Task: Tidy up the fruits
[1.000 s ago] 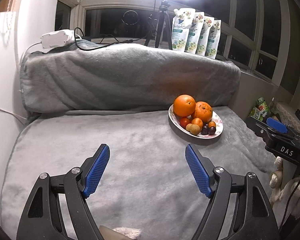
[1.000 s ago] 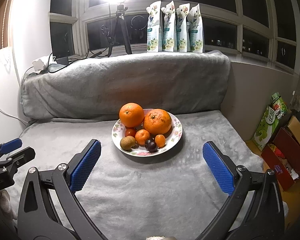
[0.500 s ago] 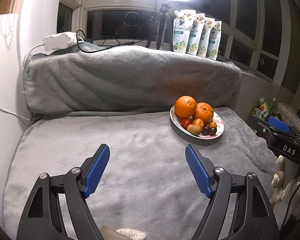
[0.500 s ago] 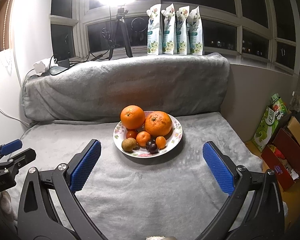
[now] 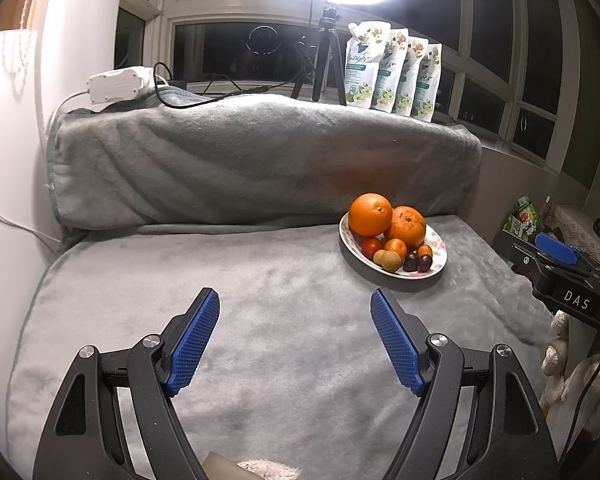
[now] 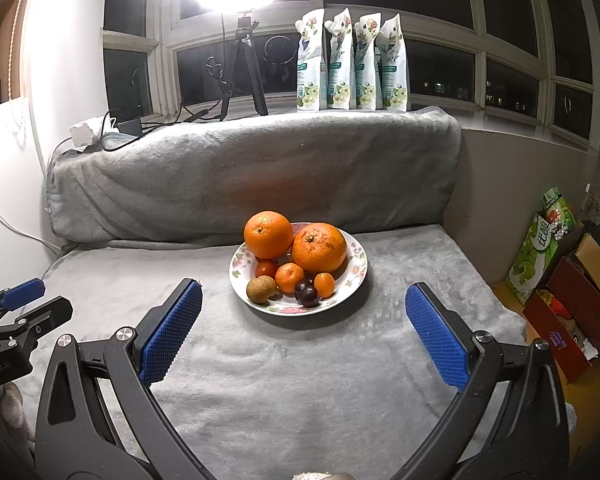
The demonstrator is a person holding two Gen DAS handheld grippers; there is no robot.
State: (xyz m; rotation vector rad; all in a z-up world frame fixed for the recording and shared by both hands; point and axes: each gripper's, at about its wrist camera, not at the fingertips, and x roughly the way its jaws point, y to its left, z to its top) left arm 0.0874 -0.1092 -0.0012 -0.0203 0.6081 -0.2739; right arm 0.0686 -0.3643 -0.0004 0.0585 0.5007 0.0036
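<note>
Over the last second both views have drawn back a little from the floral plate (image 6: 356, 276) holding all the fruits (image 6: 296, 258), left gripper (image 5: 295, 320) and right gripper (image 6: 303, 312) both spread wide and empty, so sorted or unsorted stays unsettled.

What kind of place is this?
Likely a home bay-window nook at night: gray blanket over a padded seat, plate of fruit on it, refill pouches and ring light tripod on the sill.
</note>
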